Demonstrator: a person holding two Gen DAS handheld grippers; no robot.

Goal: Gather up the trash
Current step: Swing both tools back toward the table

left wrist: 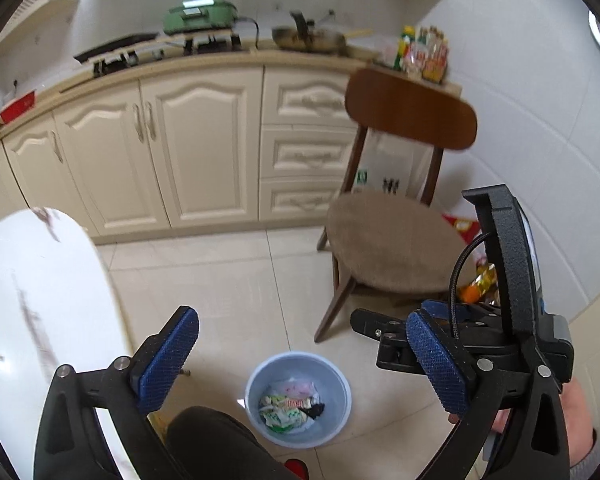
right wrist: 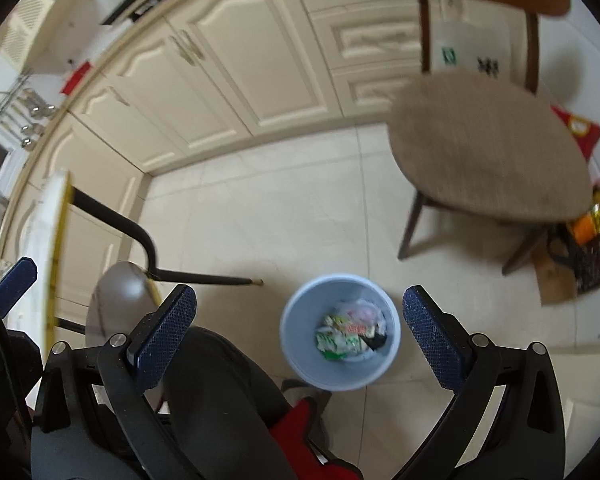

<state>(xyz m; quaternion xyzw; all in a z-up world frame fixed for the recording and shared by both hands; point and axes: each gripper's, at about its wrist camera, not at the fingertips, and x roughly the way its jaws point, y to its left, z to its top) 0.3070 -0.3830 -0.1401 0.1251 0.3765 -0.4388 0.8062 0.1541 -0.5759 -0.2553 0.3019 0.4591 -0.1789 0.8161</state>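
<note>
**Both tongs spread wide above the waste bin**

In the left wrist view, the left tongs (left wrist: 302, 356) were seen released, their blue pads far apart and nothing held between them. At the right edge of that frame the right tongs (left wrist: 384, 340) were partly seen from the side, with a hand (left wrist: 580, 428) behind them. In the right wrist view, the right tongs (right wrist: 300, 330) were likewise spread wide and empty. A dark trouser leg (right wrist: 220, 392) and a red shoe (right wrist: 300, 428) of the person were seen at the bottom of the frame.

Just beyond the pads, low in the centre of both views, a pale blue bin (left wrist: 256, 384) (right wrist: 296, 344) was seen standing upright on the tiled floor (left wrist: 220, 272). Crumpled trash (left wrist: 290, 406) (right wrist: 350, 336), mostly white and green wrappers with one dark piece, was seen lying inside it.

At the left of the left wrist view a white surface (left wrist: 32, 300) was seen, marked with streaks. Further off, at the right, a wooden chair (left wrist: 392, 236) with a brown cushion stood on the floor, with bottles (left wrist: 480, 284) behind it. Cream cabinets (left wrist: 180, 140) filled the upper part of the frame, and a green appliance (left wrist: 200, 14) and a pan (left wrist: 308, 36) were seen on the surface above them.
</note>
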